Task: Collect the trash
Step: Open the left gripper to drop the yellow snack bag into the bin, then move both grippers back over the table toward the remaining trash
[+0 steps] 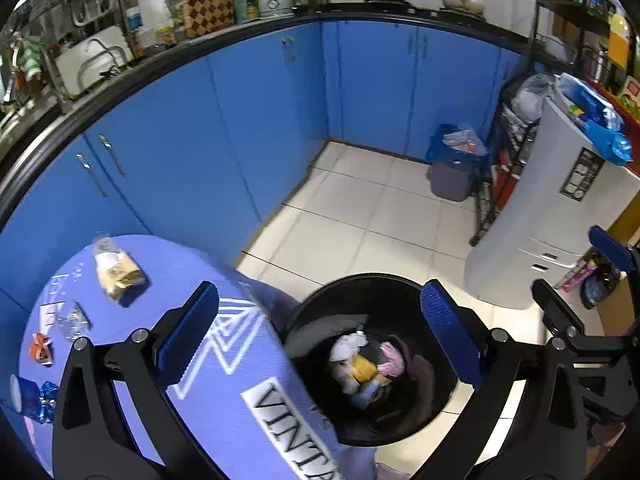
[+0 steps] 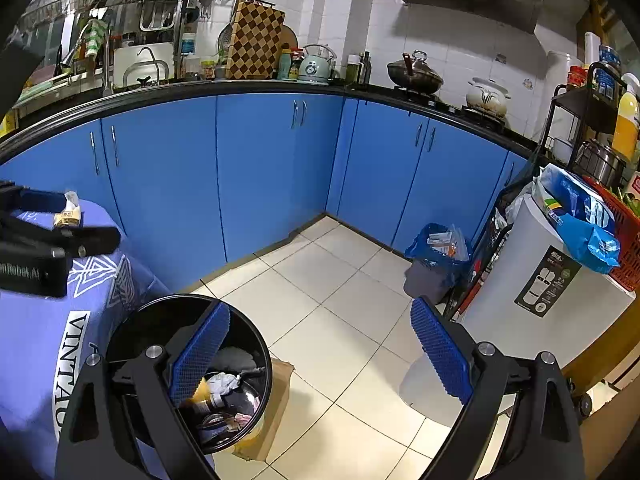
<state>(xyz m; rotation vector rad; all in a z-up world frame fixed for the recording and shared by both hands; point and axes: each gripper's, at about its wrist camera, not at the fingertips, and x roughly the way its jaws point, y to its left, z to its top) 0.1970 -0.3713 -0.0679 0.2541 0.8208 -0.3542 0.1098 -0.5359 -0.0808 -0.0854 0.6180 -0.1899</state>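
At the bottom of the left wrist view, the left gripper (image 1: 320, 344) has its two blue fingers (image 1: 192, 332) wide apart, and nothing is between them. Just under the gap, in the lower middle of the frame, sits the black bin (image 1: 320, 300). Inside it lie crumpled white paper (image 1: 348, 346), something yellow (image 1: 364, 368) and something pink (image 1: 392, 364). To the lower left is the table with a purple cloth (image 1: 168, 264), right beside the bin. On the cloth lie a yellow wrapper (image 1: 118, 272), a clear wrapper (image 1: 72, 320), a small orange wrapper (image 1: 40, 350) and a shiny blue wrapper (image 1: 38, 400) at the far left edge. The right gripper (image 1: 600, 280) shows at the right edge of this frame.

At the bottom of the right wrist view, the right gripper (image 2: 320, 352) is also wide apart and holds nothing. Its left finger (image 2: 200, 352) is over the bin (image 2: 132, 320) in the lower left; the other one is over the white floor tiles (image 2: 328, 280). A brown cardboard piece (image 2: 276, 400) lies under the bin. A small gray bin with a blue bag (image 2: 432, 264) stands in the corner by the blue cupboards (image 2: 260, 168), right of the middle.
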